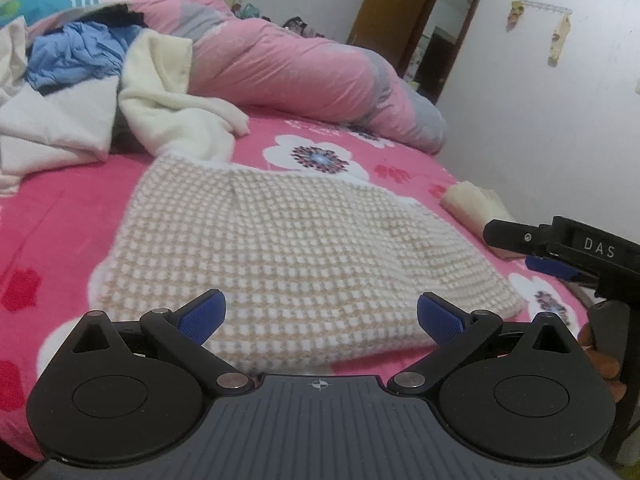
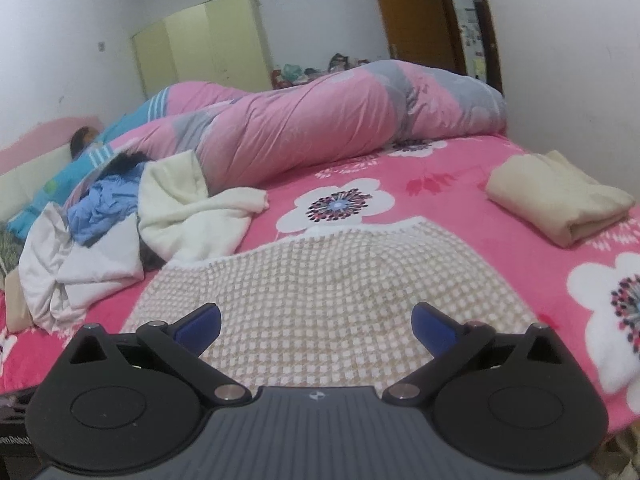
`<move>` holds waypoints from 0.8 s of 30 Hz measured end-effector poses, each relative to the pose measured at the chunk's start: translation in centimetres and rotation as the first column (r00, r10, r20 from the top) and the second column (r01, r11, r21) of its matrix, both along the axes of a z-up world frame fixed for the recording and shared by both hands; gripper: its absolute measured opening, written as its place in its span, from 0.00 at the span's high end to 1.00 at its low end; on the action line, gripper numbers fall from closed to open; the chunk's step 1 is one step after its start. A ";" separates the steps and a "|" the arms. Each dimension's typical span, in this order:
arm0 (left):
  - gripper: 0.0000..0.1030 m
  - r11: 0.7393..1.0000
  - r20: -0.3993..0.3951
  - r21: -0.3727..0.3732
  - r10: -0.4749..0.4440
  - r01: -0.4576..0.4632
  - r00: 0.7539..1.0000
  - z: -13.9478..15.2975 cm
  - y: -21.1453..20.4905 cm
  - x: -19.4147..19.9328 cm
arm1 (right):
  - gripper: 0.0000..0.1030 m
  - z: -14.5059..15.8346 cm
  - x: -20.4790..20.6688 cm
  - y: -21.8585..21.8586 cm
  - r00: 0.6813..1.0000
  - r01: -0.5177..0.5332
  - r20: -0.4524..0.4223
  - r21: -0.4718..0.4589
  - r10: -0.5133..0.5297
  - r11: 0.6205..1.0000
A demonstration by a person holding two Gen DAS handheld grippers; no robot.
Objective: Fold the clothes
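- Both tools stand wide and hold nothing: the left tool (image 1: 321, 316) and right tool (image 2: 316, 326) hover just before the near edge of the checked knit (image 1: 280, 240).
- The knit lies spread fairly flat on the bed (image 2: 460, 184), and whether it is partly folded cannot be told.
- If a fold comes next, I judge each tool should pinch one near corner, both layers, level with the other, so the edge lifts straight.
- Right of the knit, a folded cream piece (image 2: 560, 204) rests near the bed's edge.
- Left of and beyond the knit, a loose pile (image 2: 120, 232) lies against the quilt (image 2: 320, 128).
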State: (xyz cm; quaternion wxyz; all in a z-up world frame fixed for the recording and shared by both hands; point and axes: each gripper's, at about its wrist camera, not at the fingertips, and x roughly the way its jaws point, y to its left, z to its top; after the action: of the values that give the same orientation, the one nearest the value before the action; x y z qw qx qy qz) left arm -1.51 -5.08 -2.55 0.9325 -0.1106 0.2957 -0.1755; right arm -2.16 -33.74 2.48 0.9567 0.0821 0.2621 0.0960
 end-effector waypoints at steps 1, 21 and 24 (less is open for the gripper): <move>0.00 1.000 0.006 0.018 -0.012 0.011 1.000 0.0 -0.1 0.1 | 0.00 -0.2 0.3 0.1 1.000 -0.013 0.000 -0.011 0.013 1.000; 0.00 0.989 0.069 0.131 -0.077 0.068 0.995 -2.3 -1.3 3.8 | 0.00 -5.2 1.5 0.3 0.995 0.052 0.090 -0.152 -0.039 0.987; 0.00 0.985 0.095 0.156 -0.091 0.076 0.991 -2.3 -1.9 4.2 | 0.00 -5.4 2.4 0.3 0.997 0.040 0.069 -0.168 -0.028 0.985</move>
State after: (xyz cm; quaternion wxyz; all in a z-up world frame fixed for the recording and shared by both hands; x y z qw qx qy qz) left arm 2.70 -7.02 -4.84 0.9439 -0.0177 0.2646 -0.1968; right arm 0.22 -33.43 -2.94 0.9700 0.0016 0.2358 0.0597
